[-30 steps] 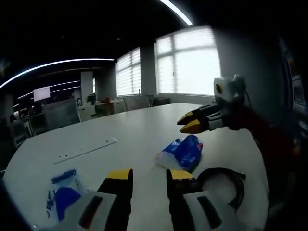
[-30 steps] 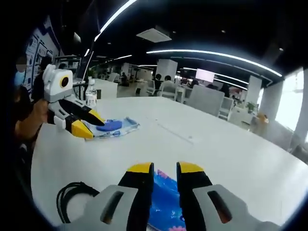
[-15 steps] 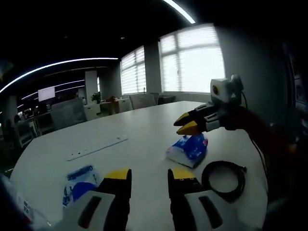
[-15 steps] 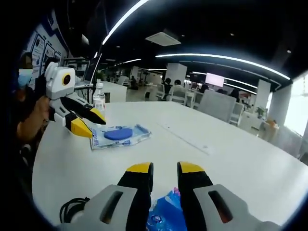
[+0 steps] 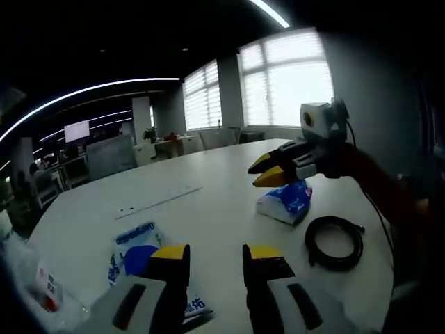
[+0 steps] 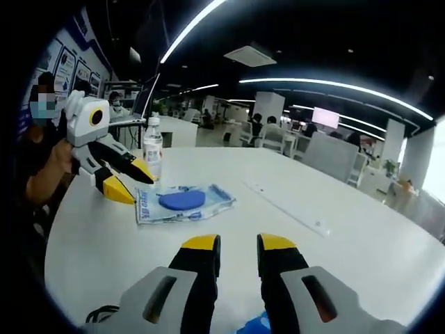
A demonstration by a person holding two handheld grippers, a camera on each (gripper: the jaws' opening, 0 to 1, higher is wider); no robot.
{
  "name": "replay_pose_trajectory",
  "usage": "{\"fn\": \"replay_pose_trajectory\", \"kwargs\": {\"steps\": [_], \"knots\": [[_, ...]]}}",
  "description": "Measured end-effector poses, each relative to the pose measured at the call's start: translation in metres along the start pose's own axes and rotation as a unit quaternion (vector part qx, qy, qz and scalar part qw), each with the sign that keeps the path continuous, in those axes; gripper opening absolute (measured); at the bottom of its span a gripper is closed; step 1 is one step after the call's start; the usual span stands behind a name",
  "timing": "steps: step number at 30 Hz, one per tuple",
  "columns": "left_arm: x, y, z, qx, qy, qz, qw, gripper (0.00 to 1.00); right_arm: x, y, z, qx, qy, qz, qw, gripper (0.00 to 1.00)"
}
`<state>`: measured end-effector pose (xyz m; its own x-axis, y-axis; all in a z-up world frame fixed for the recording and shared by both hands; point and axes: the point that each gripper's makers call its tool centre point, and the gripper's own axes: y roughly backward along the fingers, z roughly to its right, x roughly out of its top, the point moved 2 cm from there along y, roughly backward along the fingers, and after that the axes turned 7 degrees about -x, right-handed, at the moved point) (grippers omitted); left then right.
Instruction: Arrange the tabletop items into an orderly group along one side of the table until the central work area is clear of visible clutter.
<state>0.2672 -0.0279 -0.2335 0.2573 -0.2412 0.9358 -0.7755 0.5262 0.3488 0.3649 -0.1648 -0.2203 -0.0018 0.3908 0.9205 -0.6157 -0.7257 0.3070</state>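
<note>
Left gripper: jaws parted, holding nothing, above the white table.
Right gripper: jaws parted, holding nothing.
Clear packet with blue disc: flat on table, just beyond left gripper's jaws.
Black cable coil: right of that packet.
Blue-and-white tissue pack: beside the coil, farther off.
Water bottle: upright, behind the packet.
Long white strip: mid-table, beyond the packet.

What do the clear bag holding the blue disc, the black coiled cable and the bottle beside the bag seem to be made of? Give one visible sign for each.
Clear bag: thin glossy plastic film, likely; it is see-through and lies flat.
Black coiled cable: matte rubber or plastic sheath, probably; it bends into loops.
Bottle: clear plastic, apparently; see-through with a label.
</note>
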Motion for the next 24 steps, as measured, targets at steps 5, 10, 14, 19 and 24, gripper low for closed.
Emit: {"fn": "replay_pose_trajectory", "kwargs": {"steps": [5,10,14,19,24], "knots": [[-0.003,0.007,-0.011,0.011,-0.002,-0.006,0.9999,0.29,0.007,-0.007,-0.002,0.008,0.000,0.007,0.9999,0.20],[-0.009,0.012,-0.014,0.020,-0.008,-0.011,0.9997,0.30,0.009,-0.016,-0.005,0.012,0.003,0.002,0.9999,0.20],[-0.019,0.014,-0.010,0.028,-0.013,-0.020,0.9993,0.30,0.012,-0.022,-0.015,0.016,0.005,-0.002,0.9999,0.20],[-0.027,0.016,-0.007,0.028,-0.006,-0.020,0.9994,0.29,0.015,-0.033,-0.026,0.028,0.012,-0.010,0.9995,0.20],[-0.028,0.018,-0.013,0.031,-0.005,-0.025,0.9992,0.29,0.023,-0.048,-0.031,0.040,0.011,-0.009,0.9991,0.20]]}}
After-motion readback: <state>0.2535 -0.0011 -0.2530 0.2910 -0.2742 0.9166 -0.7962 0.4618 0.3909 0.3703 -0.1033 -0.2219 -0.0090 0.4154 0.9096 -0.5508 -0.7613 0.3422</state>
